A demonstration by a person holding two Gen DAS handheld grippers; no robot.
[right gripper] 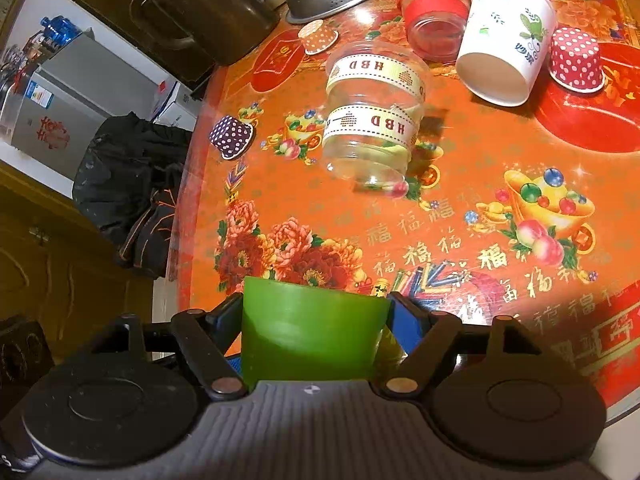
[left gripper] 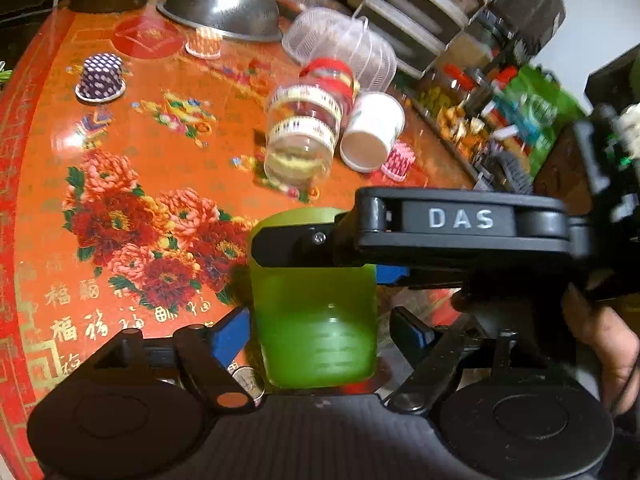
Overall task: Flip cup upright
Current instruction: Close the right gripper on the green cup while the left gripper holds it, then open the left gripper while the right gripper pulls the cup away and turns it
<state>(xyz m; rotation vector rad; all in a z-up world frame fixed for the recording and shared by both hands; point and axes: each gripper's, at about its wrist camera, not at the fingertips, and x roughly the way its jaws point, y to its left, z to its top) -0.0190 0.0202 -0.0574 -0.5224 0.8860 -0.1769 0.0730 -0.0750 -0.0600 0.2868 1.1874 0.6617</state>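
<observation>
A translucent green plastic cup [left gripper: 316, 320] stands between the blue-padded fingers of my left gripper [left gripper: 320, 332], low in the left wrist view. My right gripper reaches in from the right and a black finger [left gripper: 296, 246] lies across the cup's upper part. In the right wrist view the green cup [right gripper: 312, 332] fills the gap between the fingers of my right gripper [right gripper: 316, 320], which are shut on its sides. The left fingers stand close beside the cup; contact is unclear.
On the orange flowered tablecloth [left gripper: 132, 184] lie a clear jar on its side [left gripper: 304, 140], a white paper cup on its side [left gripper: 372, 132], a red-banded jar [right gripper: 434, 16], dotted cupcake cups [left gripper: 100, 76], a steel colander [left gripper: 224, 8]. Table edge at left [right gripper: 188, 200].
</observation>
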